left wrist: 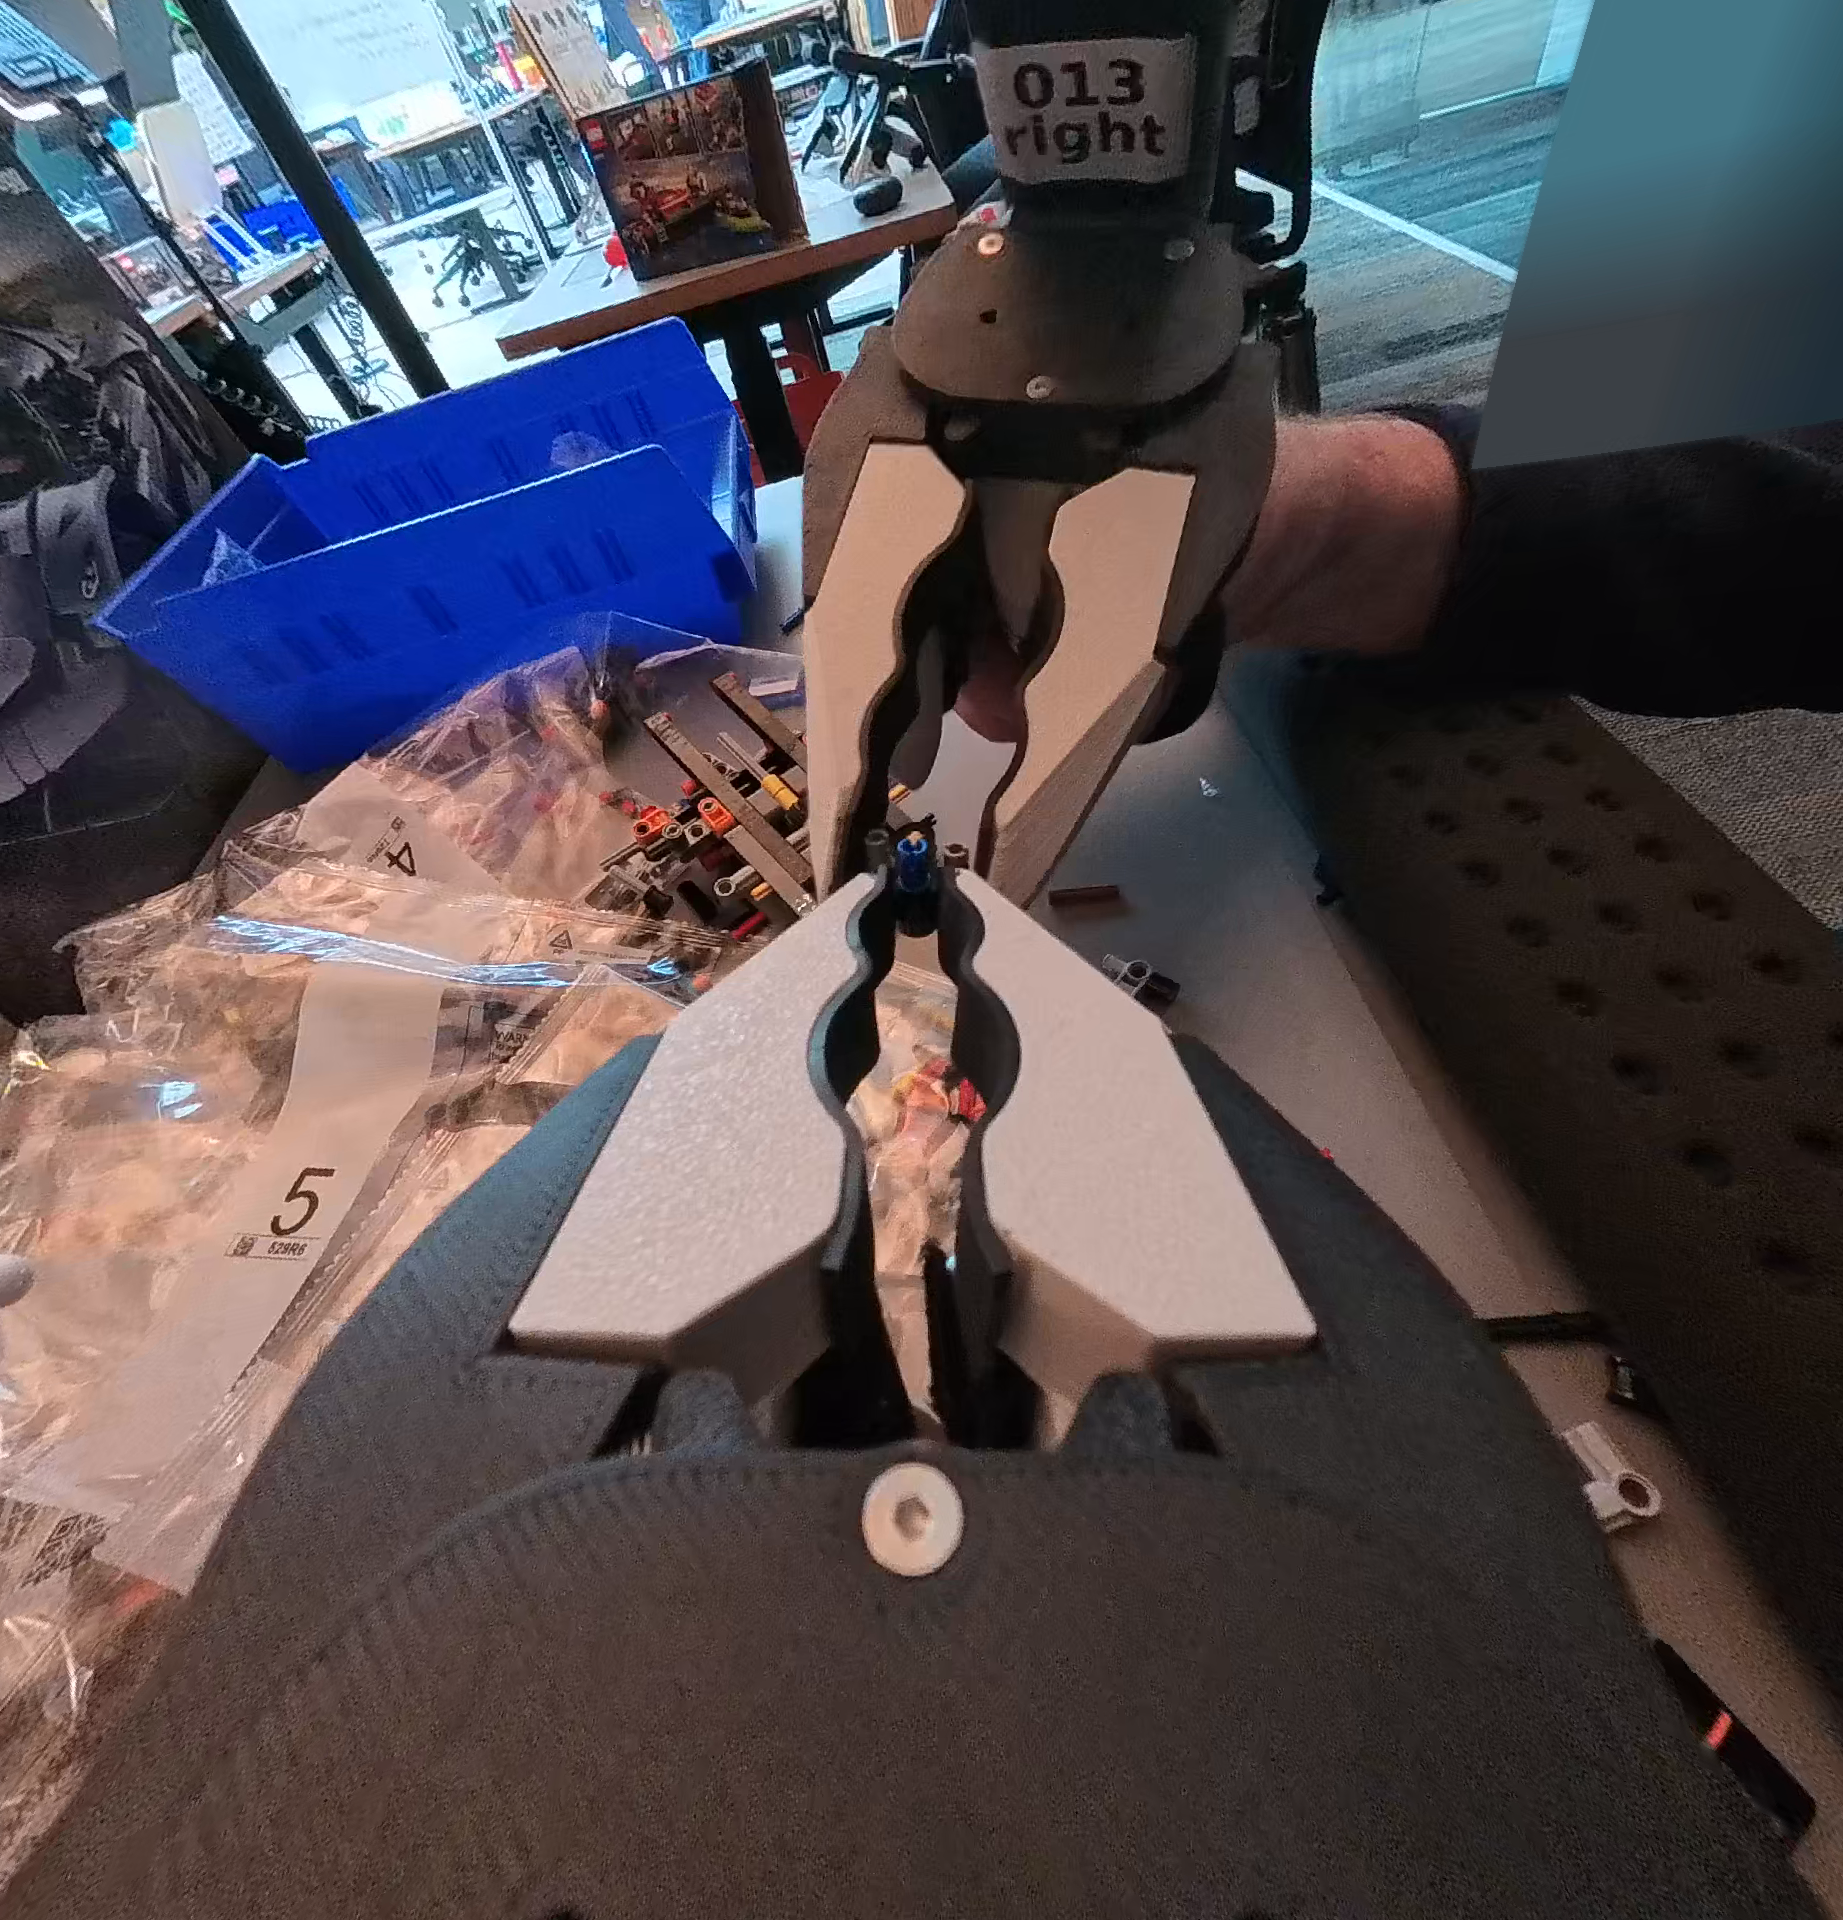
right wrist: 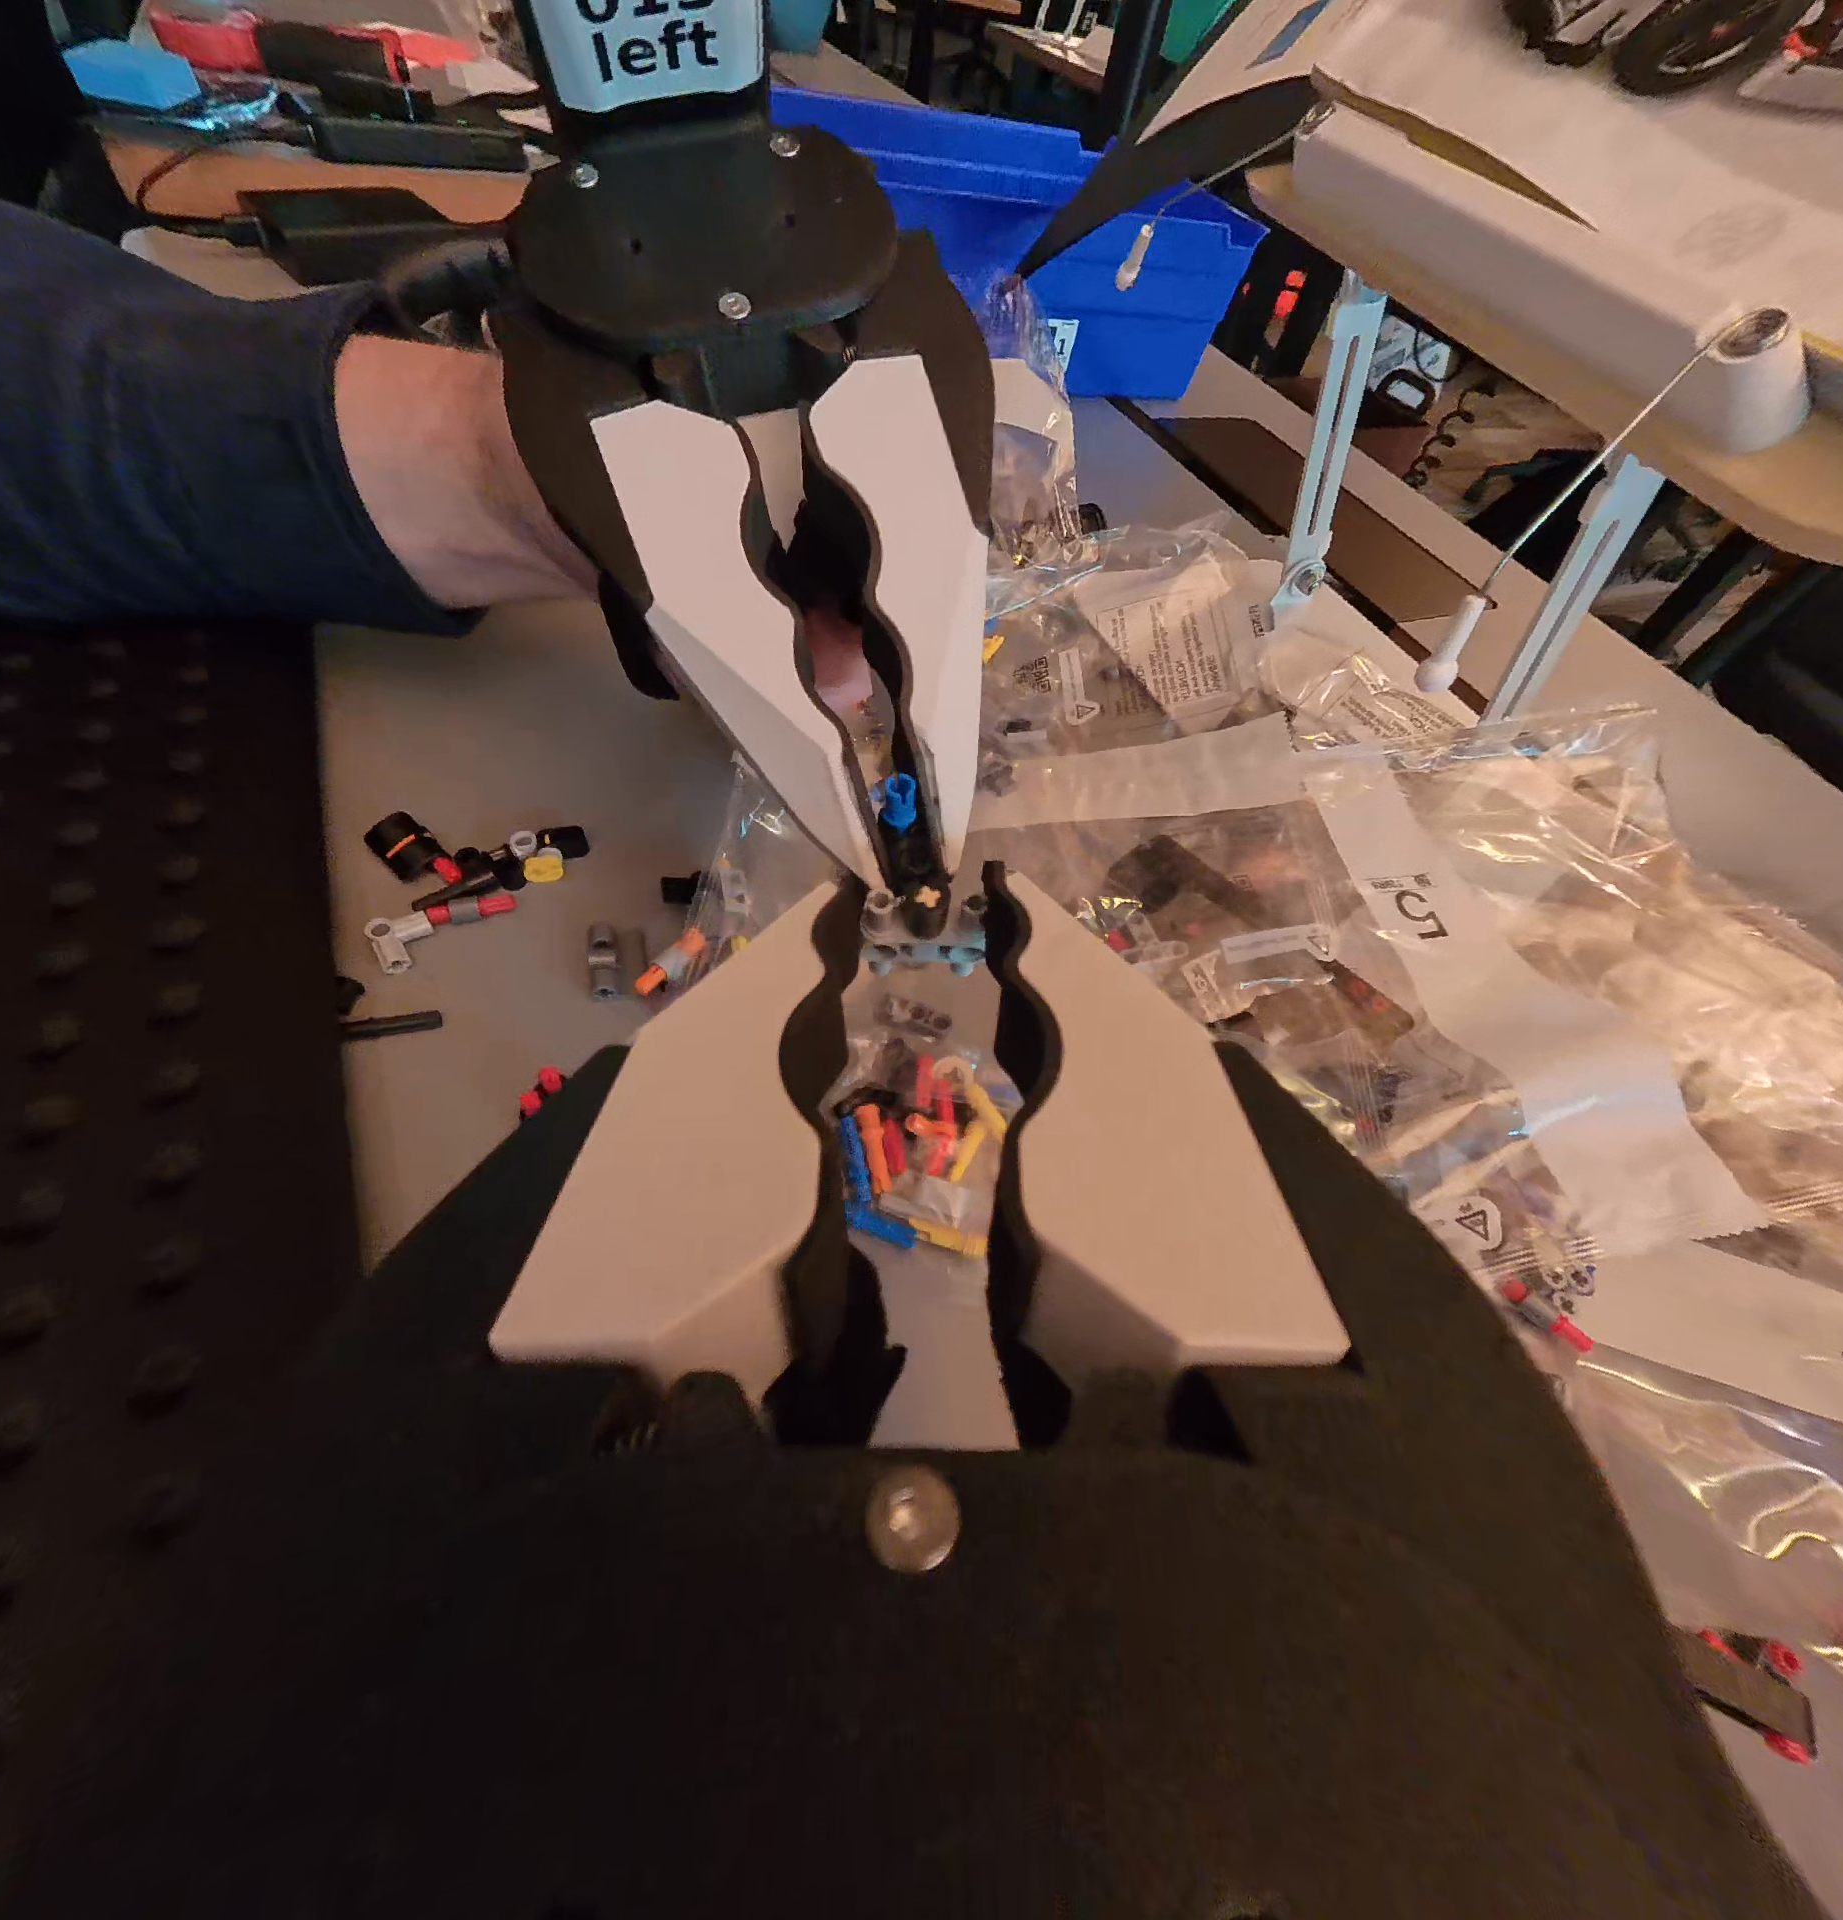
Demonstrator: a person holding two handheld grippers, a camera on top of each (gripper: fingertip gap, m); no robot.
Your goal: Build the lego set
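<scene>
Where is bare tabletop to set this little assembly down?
Free: the grey strip between the black perforated mat and the loose pins. Crowded: the parts bags and the pin bag under the right gripper.

Right gripper (left wrist: pixel 912 868) and left gripper (right wrist: pixel 909 852) each bear a printed white label; clear bags (left wrist: pixel 304 1195) and a far box (left wrist: pixel 688 177) carry print.
</scene>
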